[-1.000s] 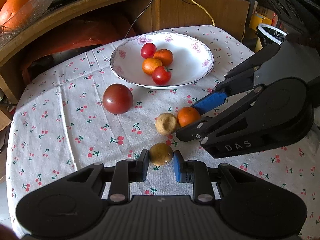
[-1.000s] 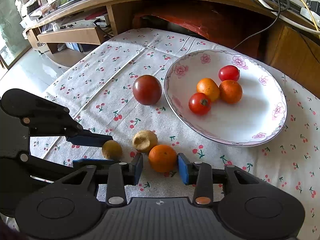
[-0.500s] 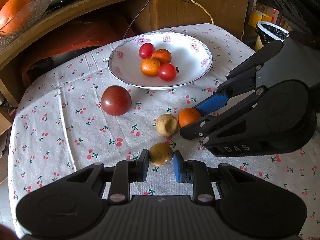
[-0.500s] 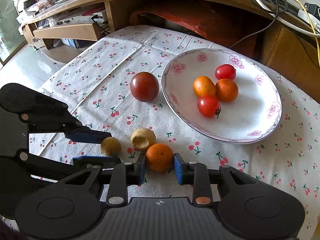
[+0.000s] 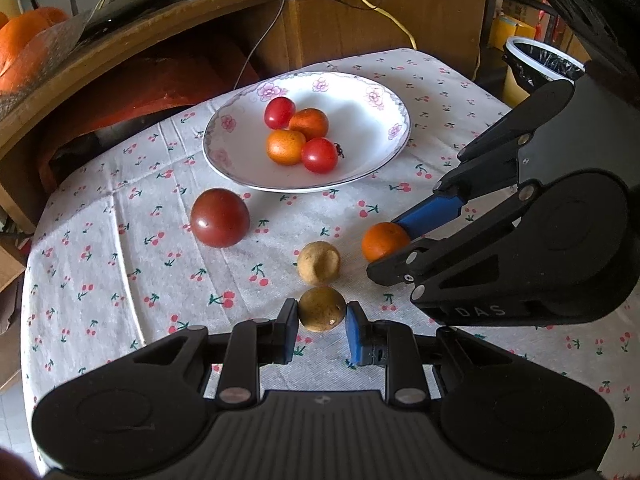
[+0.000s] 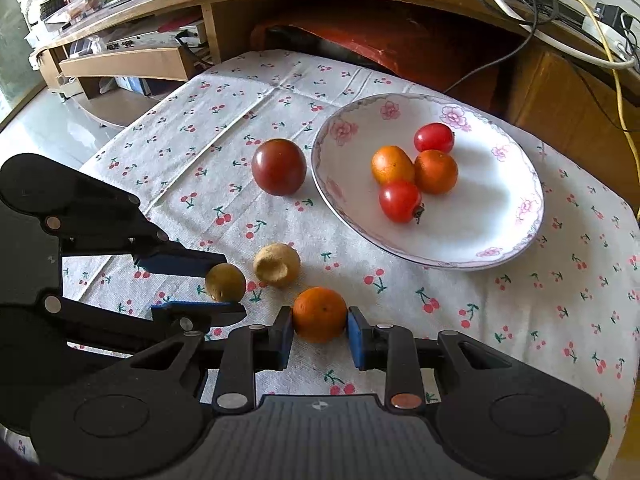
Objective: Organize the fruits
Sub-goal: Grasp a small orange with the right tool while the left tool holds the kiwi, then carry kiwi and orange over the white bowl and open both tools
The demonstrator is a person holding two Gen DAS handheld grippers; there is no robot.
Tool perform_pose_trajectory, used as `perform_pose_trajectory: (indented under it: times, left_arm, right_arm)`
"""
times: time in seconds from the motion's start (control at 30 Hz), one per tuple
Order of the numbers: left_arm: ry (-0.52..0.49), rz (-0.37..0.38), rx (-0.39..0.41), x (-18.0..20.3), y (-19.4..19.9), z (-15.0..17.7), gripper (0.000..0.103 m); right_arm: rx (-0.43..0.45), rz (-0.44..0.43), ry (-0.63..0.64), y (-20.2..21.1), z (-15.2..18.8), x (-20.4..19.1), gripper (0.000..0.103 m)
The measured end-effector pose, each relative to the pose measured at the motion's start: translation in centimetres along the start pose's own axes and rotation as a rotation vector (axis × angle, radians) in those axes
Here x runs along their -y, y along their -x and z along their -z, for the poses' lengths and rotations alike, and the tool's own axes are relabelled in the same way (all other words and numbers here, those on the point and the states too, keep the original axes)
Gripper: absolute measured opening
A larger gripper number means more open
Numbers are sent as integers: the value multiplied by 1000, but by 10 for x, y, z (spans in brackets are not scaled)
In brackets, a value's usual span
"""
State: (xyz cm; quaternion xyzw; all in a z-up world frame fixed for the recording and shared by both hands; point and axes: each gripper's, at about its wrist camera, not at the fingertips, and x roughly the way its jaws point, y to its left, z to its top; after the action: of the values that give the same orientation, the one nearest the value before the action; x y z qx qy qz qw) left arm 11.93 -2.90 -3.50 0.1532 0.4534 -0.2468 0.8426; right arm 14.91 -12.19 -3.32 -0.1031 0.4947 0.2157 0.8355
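On the left of the worktop (image 5: 100, 240), well in from its near edge, I have my left hand-held gripper (image 5: 322, 322) set around a small brown round fruit (image 5: 322, 309). The blue pads sit at its two sides across the widest part, touching or nearly so; I judge it pinched, lightly. It looks light and firm-skinned with a dull rough rind, so I expect little slip, though a hard squeeze could bruise it.

Just beyond it lies a tan fruit with a dented face (image 5: 319, 262), untouched. It seems dry and light; I would take it across its round flanks, not on the dent.

To the right, my right hand-held gripper (image 6: 319, 330) clamps a small orange (image 6: 319, 313) at its equator, pads pressed against both sides. The peel is waxy and the flesh soft, so a moderate, centred grip suits it.

Farther back sits a large dark red tomato (image 6: 279, 166), just beside the rim of the flowered plate (image 6: 516, 240), which holds two small tomatoes and two oranges. I judge the tomato the heaviest and most fragile; it needs a wide, gentle hold.
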Motion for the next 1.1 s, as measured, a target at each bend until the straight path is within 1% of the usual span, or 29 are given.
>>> perform_pose_trajectory:
  times: [0.47, 0.7, 1.1]
  left_arm:
    - [-43, 10, -12, 14, -1, -8, 34]
    - [-60, 6, -32, 20, -9, -9, 34]
    - [-80, -1, -29, 28, -7, -14, 34]
  right_arm:
    - [-17, 31, -27, 7, 11, 10, 24]
    - [-13, 42, -37, 11, 14, 14, 24]
    - [10, 55, -54, 23, 17, 21, 24]
